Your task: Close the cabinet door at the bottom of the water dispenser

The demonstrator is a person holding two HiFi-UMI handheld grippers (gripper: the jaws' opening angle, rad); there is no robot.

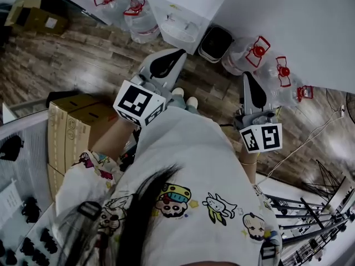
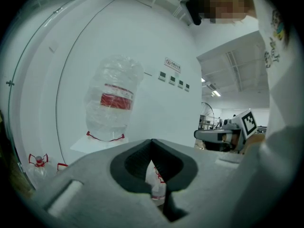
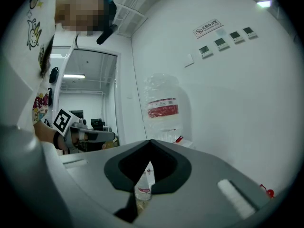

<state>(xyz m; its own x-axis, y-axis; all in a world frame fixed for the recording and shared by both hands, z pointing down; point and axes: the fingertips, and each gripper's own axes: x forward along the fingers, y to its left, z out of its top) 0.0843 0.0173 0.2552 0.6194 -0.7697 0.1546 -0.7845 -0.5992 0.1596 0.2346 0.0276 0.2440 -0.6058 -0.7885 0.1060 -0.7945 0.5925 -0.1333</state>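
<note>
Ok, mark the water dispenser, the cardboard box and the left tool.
water dispenser [image 1: 186,10], head view, white front panel.
cardboard box [image 1: 77,118], head view, top flap.
left tool [image 1: 177,56], head view, between its tips.

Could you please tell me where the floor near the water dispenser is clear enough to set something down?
Bare wood floor lies left of the dispenser in the head view, between the bottles and cardboard boxes. Right of it is crowded: a dark bin and more bottles.

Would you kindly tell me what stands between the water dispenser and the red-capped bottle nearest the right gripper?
In the head view, a dark bin with a pale rim stands between the water dispenser and that bottle.
</note>
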